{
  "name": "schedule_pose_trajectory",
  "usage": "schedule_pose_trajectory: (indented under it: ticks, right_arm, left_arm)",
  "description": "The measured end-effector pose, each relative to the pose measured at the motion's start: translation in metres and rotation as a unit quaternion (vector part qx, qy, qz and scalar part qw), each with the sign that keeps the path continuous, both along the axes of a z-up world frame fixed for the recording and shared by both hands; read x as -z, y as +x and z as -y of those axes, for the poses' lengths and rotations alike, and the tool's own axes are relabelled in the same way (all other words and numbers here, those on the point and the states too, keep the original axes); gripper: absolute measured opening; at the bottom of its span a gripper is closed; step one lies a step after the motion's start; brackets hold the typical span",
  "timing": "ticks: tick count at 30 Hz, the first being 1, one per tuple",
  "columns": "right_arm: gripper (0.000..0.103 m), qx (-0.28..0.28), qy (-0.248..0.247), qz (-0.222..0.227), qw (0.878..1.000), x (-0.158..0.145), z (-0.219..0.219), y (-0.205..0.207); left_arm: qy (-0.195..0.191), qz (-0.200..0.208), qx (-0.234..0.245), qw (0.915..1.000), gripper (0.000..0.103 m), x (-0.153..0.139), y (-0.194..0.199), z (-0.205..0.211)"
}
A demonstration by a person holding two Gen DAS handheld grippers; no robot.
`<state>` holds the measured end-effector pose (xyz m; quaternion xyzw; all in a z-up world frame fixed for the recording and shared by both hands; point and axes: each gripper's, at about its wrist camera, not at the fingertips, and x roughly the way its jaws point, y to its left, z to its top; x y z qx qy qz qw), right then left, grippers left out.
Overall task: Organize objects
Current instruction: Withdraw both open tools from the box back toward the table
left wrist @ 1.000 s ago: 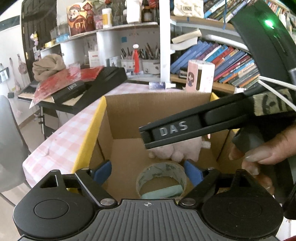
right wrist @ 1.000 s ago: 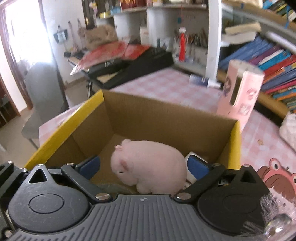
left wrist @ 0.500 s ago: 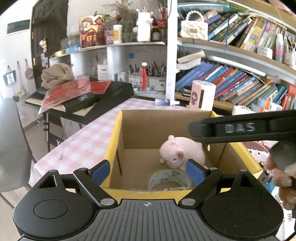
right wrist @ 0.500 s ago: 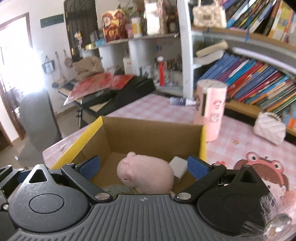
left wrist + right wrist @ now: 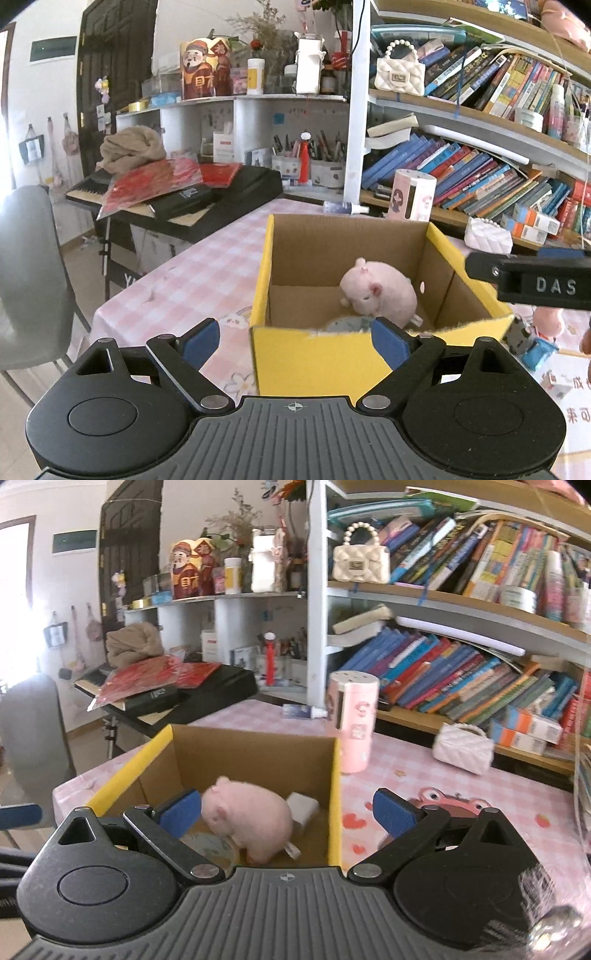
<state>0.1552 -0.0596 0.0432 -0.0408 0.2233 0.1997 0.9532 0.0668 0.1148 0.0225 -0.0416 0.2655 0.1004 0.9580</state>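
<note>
A yellow-rimmed cardboard box [image 5: 314, 354] stands on the pink checked table. Inside it lie a pink plush pig [image 5: 380, 291], a tape roll [image 5: 347, 325] and a small white block [image 5: 303, 806]. The same box [image 5: 334, 794], pig [image 5: 251, 819] and tape roll [image 5: 210, 843] show in the right wrist view. My left gripper [image 5: 295, 341] is open and empty, in front of the box's near wall. My right gripper [image 5: 288, 810] is open and empty, above the box's near right corner. The right gripper's finger [image 5: 532, 282] shows at the right edge of the left wrist view.
A pink cylinder container [image 5: 352, 723] stands behind the box. A white quilted purse [image 5: 463, 747] and a small tube [image 5: 303, 712] lie on the table near the bookshelf. A frog print [image 5: 450, 806] marks the tablecloth. A keyboard [image 5: 207, 206] and grey chair [image 5: 26, 280] stand left.
Both grippers have pulled back and up out of the box. The pig, tape roll and white block stay inside it.
</note>
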Motion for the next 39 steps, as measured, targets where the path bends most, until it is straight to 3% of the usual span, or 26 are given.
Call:
schedule_pose_trajectory:
  ticks: [17,39]
  right_arm:
    - [0.099,0.024,-0.05,-0.037,0.998,0.036,0.005,-0.093]
    - [0.099,0.056,-0.048,-0.069,0.995,0.051,0.019,-0.143]
  left_arm:
    - [-0.008,-0.045,0.022,0.9987,0.091,0.016,-0.055,0.003]
    - [-0.003,-0.069,0.068,0.9954,0.091,0.028,-0.087,0.018]
